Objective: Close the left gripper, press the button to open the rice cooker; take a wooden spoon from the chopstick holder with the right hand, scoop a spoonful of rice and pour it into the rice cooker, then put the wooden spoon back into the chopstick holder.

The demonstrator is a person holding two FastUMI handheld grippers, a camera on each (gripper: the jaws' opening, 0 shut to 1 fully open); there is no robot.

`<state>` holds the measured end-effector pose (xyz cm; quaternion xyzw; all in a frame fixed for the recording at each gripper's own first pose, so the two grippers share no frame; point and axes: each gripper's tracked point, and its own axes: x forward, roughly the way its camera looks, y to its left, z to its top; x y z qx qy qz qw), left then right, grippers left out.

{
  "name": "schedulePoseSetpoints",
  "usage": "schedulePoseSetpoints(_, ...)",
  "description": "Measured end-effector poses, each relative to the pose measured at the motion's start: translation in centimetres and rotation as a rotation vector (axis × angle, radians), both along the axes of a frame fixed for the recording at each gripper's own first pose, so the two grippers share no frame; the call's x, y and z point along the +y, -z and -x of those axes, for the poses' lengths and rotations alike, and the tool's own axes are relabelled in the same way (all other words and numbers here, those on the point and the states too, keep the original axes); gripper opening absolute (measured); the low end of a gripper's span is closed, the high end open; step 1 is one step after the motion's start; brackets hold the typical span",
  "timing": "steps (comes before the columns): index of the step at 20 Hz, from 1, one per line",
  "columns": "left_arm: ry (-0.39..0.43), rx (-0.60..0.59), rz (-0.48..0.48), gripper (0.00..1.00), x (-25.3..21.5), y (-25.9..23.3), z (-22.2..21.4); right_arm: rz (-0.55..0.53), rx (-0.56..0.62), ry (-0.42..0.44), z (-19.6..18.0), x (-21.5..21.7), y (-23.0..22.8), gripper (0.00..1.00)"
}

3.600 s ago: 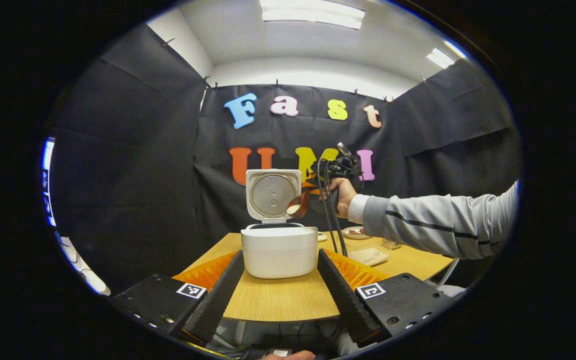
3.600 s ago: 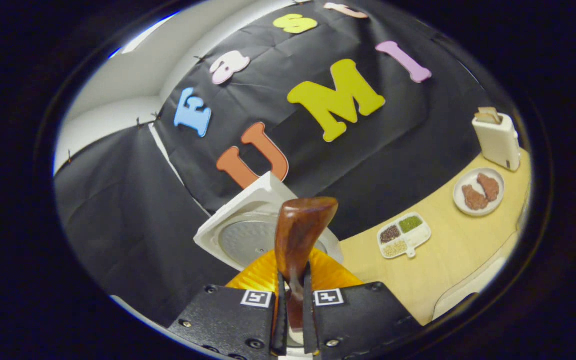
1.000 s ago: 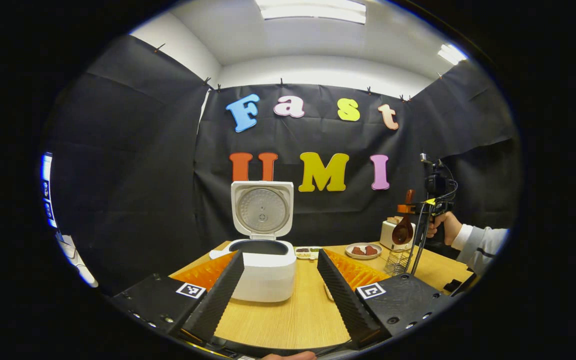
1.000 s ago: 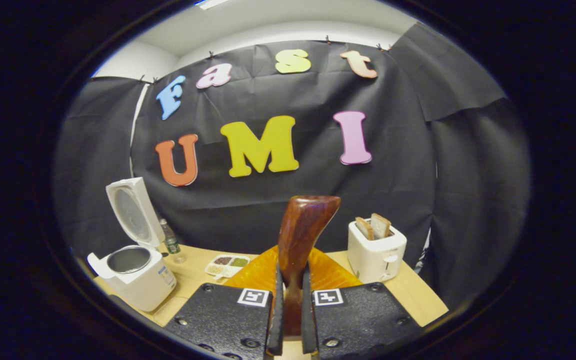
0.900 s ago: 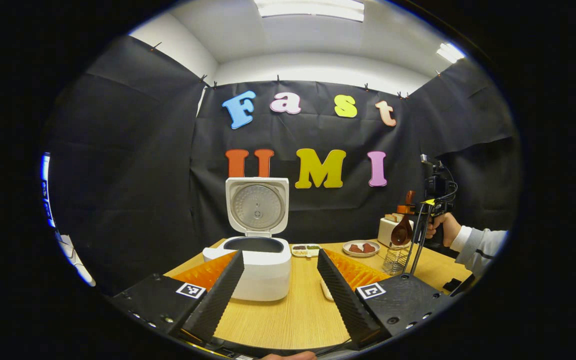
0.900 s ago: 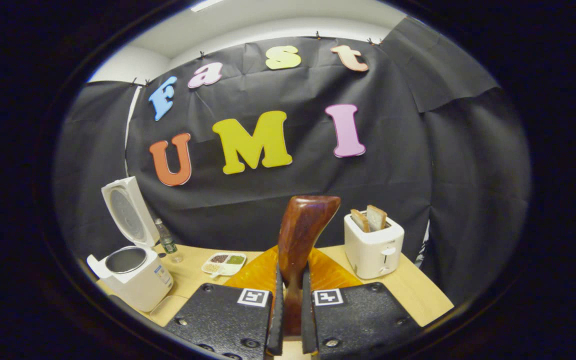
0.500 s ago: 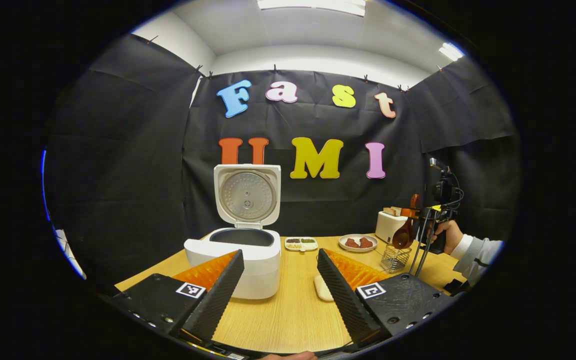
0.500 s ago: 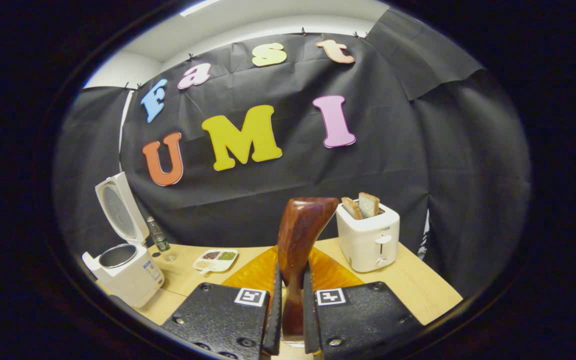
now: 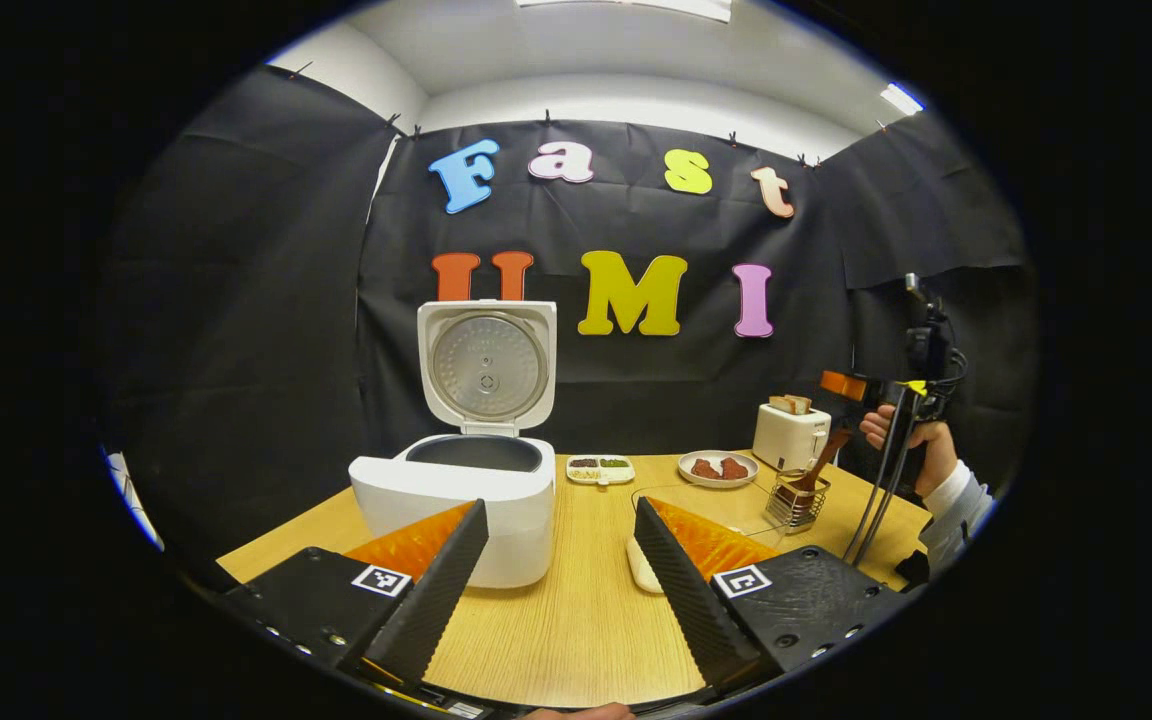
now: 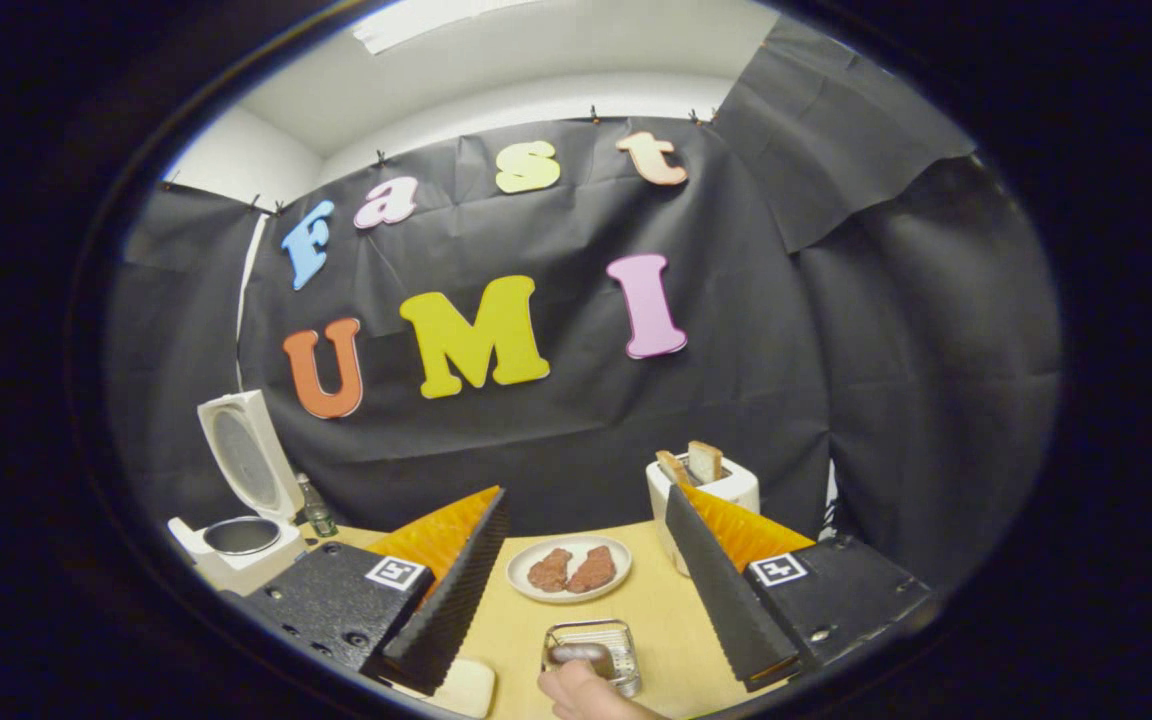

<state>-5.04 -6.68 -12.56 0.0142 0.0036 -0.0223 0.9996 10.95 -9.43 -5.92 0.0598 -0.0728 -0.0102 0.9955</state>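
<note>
One wooden spoon [image 9: 822, 458] now stands in the chopstick holder [image 9: 794, 502], where half a second ago your right tool [image 9: 841, 384] was carrying it just above. In the left gripper view that tool hangs above the holder, apart from the spoon, so the last step looks done. Measured from the rice cooker [image 9: 466, 500]: one cooker, lid up, pot open; one divided grain dish [image 9: 600, 467] just to its right; one plate [image 9: 718, 467] beyond that; one toaster [image 9: 789, 436] farther right; one holder nearest you on that side. Your left tool [image 9: 556, 570] is spread wide in front of the cooker, grasping nothing.

In the right gripper view your right tool [image 10: 586, 575] has gone from clenched on the handle to released and bare. The holder [image 10: 591, 650] sits below it, far right of the cooker [image 10: 236, 540], with a hand [image 10: 586, 695] touching its near edge. Count two meat pieces on the plate [image 10: 569, 569], two bread slices in the toaster [image 10: 701, 485], and one bottle [image 10: 314, 510] beside the cooker.
</note>
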Motion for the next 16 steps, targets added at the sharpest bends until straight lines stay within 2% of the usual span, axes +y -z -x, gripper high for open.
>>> schedulePoseSetpoints(2, 0.004, 0.003, 0.006, 0.95, -0.2, 0.1, -0.7, 0.015, -0.017, 0.022, 2.8, 0.8, -0.8, 1.00)
schedulePoseSetpoints(3, 0.011, 0.007, 0.007, 0.95, -0.3, 0.2, -1.0, 0.018, -0.035, 0.020, 4.2, 1.4, -1.2, 0.96)
schedulePoseSetpoints(4, 0.015, 0.009, 0.004, 0.95, -0.3, 0.2, -1.3, 0.022, -0.046, 0.020, 5.7, 2.0, -1.4, 1.00)
schedulePoseSetpoints(6, 0.012, 0.012, 0.006, 0.95, 0.1, 0.0, -1.9, 0.040, -0.051, 0.017, 7.6, 3.2, -0.7, 1.00)
schedulePoseSetpoints(7, 0.012, 0.014, 0.011, 0.95, 0.3, -0.1, -2.2, 0.059, -0.047, 0.006, 8.5, 4.1, -0.4, 1.00)
schedulePoseSetpoints(8, 0.014, 0.014, 0.018, 0.95, 0.6, -0.2, -2.4, 0.066, -0.040, -0.006, 9.2, 4.9, 0.1, 0.95)
schedulePoseSetpoints(10, 0.032, 0.008, 0.013, 0.95, 0.9, -1.0, -3.5, 0.029, -0.057, -0.057, 10.6, 7.1, 0.1, 1.00)
schedulePoseSetpoints(12, 0.008, -0.003, 0.015, 0.95, 2.7, -2.1, -4.5, 0.027, -0.051, -0.094, 11.7, 8.9, 1.0, 1.00)
schedulePoseSetpoints(16, -0.003, -0.028, 0.016, 0.95, 4.9, -6.1, -6.0, 0.118, -0.071, -0.073, 14.3, 11.0, 1.6, 1.00)
